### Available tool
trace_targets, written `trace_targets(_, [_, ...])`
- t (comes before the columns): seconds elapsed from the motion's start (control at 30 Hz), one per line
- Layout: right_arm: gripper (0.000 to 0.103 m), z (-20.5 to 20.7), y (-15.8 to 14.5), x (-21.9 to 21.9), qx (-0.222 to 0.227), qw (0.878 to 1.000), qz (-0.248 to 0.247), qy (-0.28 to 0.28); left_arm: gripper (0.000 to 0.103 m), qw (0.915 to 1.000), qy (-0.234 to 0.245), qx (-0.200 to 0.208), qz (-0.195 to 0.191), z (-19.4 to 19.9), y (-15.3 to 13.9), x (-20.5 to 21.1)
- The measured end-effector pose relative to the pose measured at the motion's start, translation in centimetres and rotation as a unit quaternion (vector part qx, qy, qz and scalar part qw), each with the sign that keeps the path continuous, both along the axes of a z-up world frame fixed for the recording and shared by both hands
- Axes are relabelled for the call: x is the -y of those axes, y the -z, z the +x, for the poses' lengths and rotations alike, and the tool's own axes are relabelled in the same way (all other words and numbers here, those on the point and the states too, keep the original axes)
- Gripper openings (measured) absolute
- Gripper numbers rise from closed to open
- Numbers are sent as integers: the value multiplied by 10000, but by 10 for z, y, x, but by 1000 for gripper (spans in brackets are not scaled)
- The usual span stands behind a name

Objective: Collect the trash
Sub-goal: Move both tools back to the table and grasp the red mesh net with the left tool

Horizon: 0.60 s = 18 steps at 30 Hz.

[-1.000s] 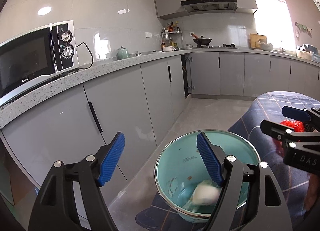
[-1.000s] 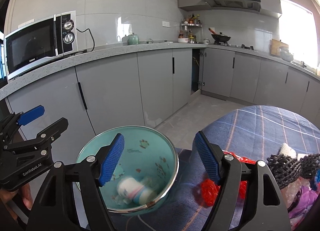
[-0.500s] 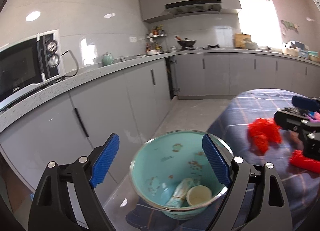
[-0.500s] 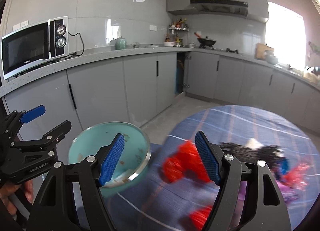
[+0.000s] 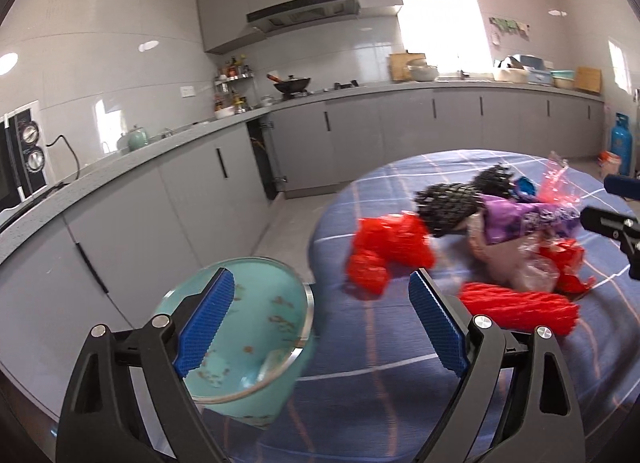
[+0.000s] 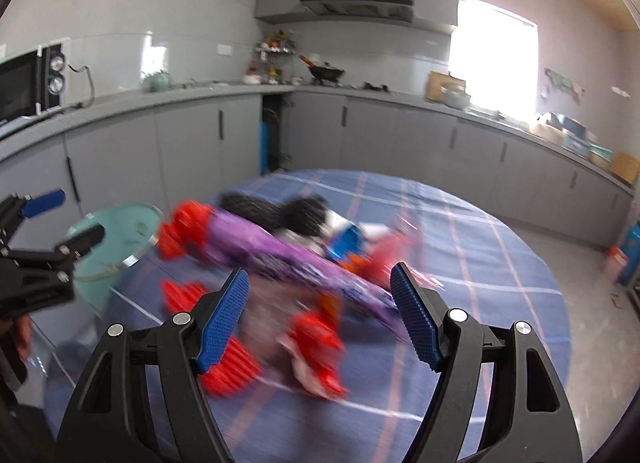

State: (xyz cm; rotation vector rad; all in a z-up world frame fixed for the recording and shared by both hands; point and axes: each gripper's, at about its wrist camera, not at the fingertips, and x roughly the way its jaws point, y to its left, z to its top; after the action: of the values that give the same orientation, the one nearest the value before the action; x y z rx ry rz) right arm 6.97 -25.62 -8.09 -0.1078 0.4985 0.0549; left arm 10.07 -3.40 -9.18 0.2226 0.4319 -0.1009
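A pile of trash lies on the round table's blue checked cloth [image 5: 380, 391]: a red foam net [image 5: 390, 251], a second red net [image 5: 520, 307], a black net [image 5: 452, 203] and a purple wrapper [image 5: 520, 219]. A teal bin [image 5: 272, 303] stands at the table's left edge. My left gripper [image 5: 320, 279] hangs between bin and pile, its jaws opening with nothing between them. My right gripper [image 6: 318, 273] hovers open above the purple wrapper [image 6: 280, 255] and the blurred red scraps, touching nothing. The left gripper [image 6: 76, 215] shows beside the bin [image 6: 120, 231].
Grey cabinets [image 5: 168, 199] and a counter run along the far wall, with a microwave [image 6: 28, 83] at the left. A blue gas cylinder [image 5: 619, 143] stands on the floor at the far right. Floor lies between table and cabinets.
Both grippers swung right, from over the teal bin toward the trash pile on the cloth. The left jaws widened. The right jaws kept the same gap.
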Motion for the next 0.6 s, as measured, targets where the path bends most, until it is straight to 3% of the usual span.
trace_targets(0.43, [73, -8, 25, 37, -139, 9993, -10, 337, 88, 9992, 341, -215, 73, 3, 9, 58])
trace_targets(0.6, [73, -20, 30, 51, -125, 9987, -40, 489, 88, 9982, 421, -411, -100, 4, 15, 76])
